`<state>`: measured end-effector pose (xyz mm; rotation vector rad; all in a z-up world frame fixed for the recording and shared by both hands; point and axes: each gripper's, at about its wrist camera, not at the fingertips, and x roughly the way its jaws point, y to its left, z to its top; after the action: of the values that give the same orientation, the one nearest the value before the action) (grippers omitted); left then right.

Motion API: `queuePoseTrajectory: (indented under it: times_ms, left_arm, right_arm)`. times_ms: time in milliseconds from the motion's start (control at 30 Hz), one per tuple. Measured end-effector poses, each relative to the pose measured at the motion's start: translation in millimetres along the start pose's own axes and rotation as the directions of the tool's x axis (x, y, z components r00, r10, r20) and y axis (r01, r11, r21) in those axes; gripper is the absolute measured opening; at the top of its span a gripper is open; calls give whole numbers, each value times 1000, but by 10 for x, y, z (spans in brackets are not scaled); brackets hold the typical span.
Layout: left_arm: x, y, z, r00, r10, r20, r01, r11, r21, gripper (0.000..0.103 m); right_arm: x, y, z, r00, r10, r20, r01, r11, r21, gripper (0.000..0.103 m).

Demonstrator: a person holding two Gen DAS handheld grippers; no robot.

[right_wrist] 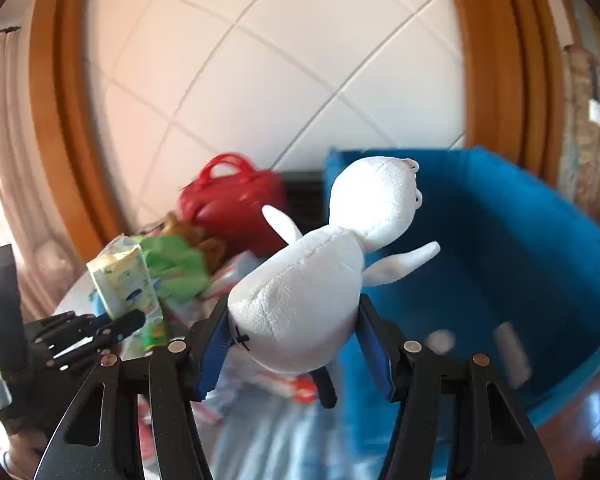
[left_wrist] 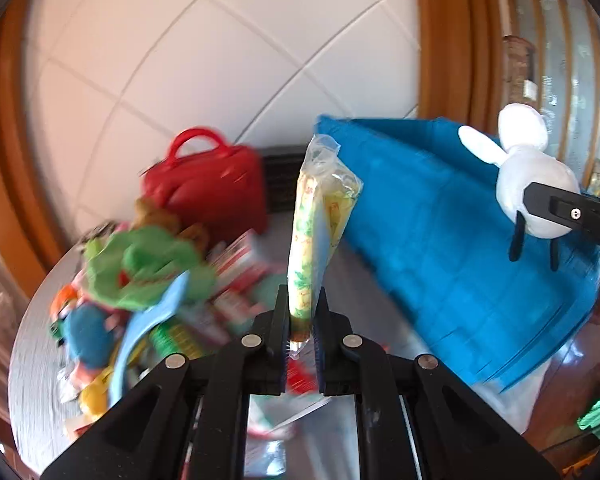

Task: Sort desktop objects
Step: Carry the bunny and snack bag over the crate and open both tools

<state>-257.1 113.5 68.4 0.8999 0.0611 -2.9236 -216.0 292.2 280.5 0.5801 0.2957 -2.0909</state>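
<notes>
Brightness: both views were brightly lit, in warm daylight.
Light source: the curtain (right_wrist: 4, 128) at the left glowed, overexposed.
Glare: the white plush toy (right_wrist: 312, 288) was nearly washed out.
Blur: the toy pile (left_wrist: 140, 280) and the blue bin (right_wrist: 500, 260) were smeared by motion.
Distortion: the wall tiles (left_wrist: 220, 60) bowed; the corners went black.

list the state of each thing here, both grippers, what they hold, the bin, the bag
left gripper: shut on the snack packet
snack packet: held upright, lifted off the table
right gripper: shut on the white plush toy
white plush toy: held in the air near the blue bin
blue bin: open, a few small things inside
red bag: closed, handle up, resting on the table
</notes>
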Motion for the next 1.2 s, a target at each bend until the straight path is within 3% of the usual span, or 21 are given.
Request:
queuePoseTrajectory:
  times_ms: [267,400,600,800,1200]
  left_arm:
    - [202,-1073,614,997,-76,26,74,995,64,10]
    - [354,-1674,882,994,-109,-1,108,990,96,10]
    - [576,-2288,1020,990,-128,-64,135,984,119,10]
    - [715,-2581,1018,989,-107,-104,119,986,113,10]
    - [860,-2701,971,989,-71,-129,84,992,99,10]
  right_arm:
    - [-183,-1117,220,988,-153,-26,152,988,-38,59]
    - [-137,-1616,283,981,-188,-55,183,980,-75,59]
    - [122,-2186,271,970,-217,-106,204,972,-117,60]
    - [211,-2533,207,968,-203,-145,184,973,-138,60]
    - [374,-2792,153,961,-217,-171,189,968,-166,61]
